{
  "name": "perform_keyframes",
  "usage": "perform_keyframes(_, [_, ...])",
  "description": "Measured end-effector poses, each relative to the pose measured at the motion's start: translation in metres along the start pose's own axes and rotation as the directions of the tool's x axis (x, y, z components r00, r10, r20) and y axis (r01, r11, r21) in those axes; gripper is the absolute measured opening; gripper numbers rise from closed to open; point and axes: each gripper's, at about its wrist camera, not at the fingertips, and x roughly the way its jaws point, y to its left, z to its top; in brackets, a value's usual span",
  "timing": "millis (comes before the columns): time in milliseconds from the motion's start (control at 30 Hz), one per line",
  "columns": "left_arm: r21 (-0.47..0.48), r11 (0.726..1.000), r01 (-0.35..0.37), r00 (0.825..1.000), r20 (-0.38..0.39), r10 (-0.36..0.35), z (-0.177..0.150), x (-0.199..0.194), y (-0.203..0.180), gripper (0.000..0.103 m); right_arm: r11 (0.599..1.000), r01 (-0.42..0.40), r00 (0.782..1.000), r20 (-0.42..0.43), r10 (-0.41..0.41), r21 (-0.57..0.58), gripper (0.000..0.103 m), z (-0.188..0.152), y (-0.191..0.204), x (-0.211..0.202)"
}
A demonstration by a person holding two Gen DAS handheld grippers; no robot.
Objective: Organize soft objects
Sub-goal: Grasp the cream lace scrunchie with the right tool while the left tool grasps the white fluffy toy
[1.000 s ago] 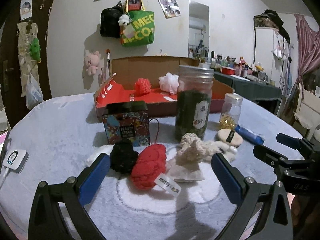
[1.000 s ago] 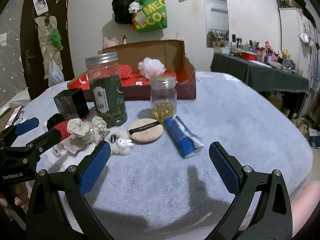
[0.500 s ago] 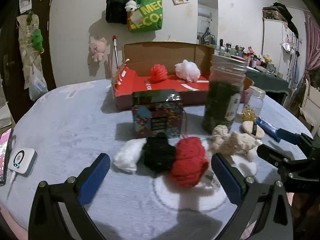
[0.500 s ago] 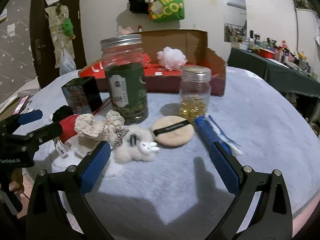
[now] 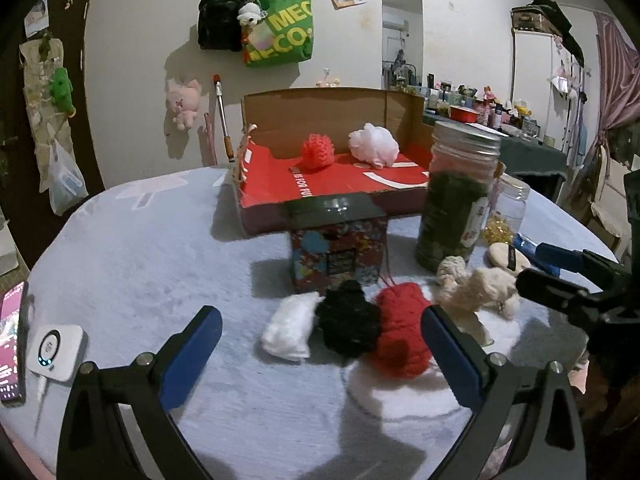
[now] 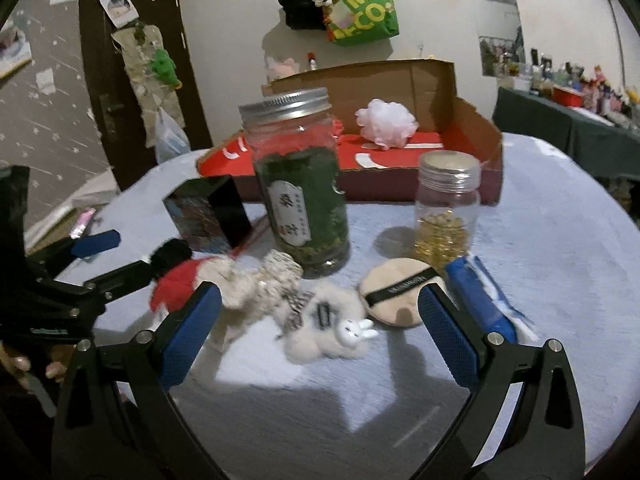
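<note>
A white soft pad [image 5: 289,333], a black fuzzy ball [image 5: 348,322], a red knit ball [image 5: 402,334] and a beige knit piece [image 5: 478,285] lie in a row on the grey cloth. My left gripper [image 5: 320,354] is open and empty, just in front of them. My right gripper [image 6: 318,330] is open and empty over a white fluffy bunny charm [image 6: 334,330], with a beige powder puff [image 6: 396,290] beside it. An open red cardboard box [image 5: 332,178] at the back holds a red pompom [image 5: 318,150] and a white bath puff [image 5: 374,144].
A green-filled jar [image 5: 458,196], a colourful tin box [image 5: 338,242], a small glass jar [image 6: 447,216] and a blue packet [image 6: 482,298] stand among the soft things. A white device [image 5: 54,348] and a phone [image 5: 10,342] lie at the left edge.
Both grippers have shifted; the left view has swung left, so the soft row sits further right. The right gripper has moved closer to the bunny charm. Nothing was grasped.
</note>
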Motion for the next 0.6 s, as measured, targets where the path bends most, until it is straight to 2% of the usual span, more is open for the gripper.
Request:
perform_keyframes(200, [0.005, 0.999, -0.038, 0.999, -0.03, 0.038, 0.004, 0.005, 0.021, 0.1, 0.998, -0.061, 0.998, -0.009, 0.061, 0.001, 0.101, 0.005, 0.006, 0.004])
perform_keyframes(333, [-0.005, 0.999, -0.038, 0.995, -0.094, 0.037, 0.002, 0.019, 0.036, 0.094, 0.996, -0.084, 0.996, -0.034, 0.083, -0.012, 0.101, 0.006, 0.013, 0.014])
perform_keyframes(433, [-0.001, 1.0, -0.019, 0.994, -0.112, 0.019, 0.0, 0.025, 0.04, 0.088, 0.996, -0.09, 0.995, -0.054, 0.088, -0.029, 0.1, 0.005, 0.02, 0.022])
perform_keyframes(500, [0.001, 1.0, -0.005, 0.993, -0.12, 0.005, -0.001, 0.029, 0.041, 0.081, 0.995, -0.089, 0.995, -0.058, 0.086, -0.051, 0.1, 0.003, 0.025, 0.026])
perform_keyframes(533, [-0.001, 1.0, 0.006, 0.992, -0.126, -0.006, -0.001, 0.032, 0.042, 0.073, 0.994, -0.085, 0.995, -0.06, 0.081, -0.062, 0.099, 0.003, 0.027, 0.028])
perform_keyframes(567, [-0.008, 1.0, 0.027, 0.99, -0.135, -0.028, -0.002, 0.035, 0.043, 0.06, 0.994, -0.086, 0.995, -0.065, 0.081, -0.075, 0.09, 0.002, 0.03, 0.03])
perform_keyframes(600, [-0.015, 0.999, 0.046, 0.988, -0.146, -0.048, -0.002, 0.037, 0.044, 0.051, 0.992, -0.092, 0.994, -0.071, 0.086, -0.083, 0.084, 0.002, 0.032, 0.032])
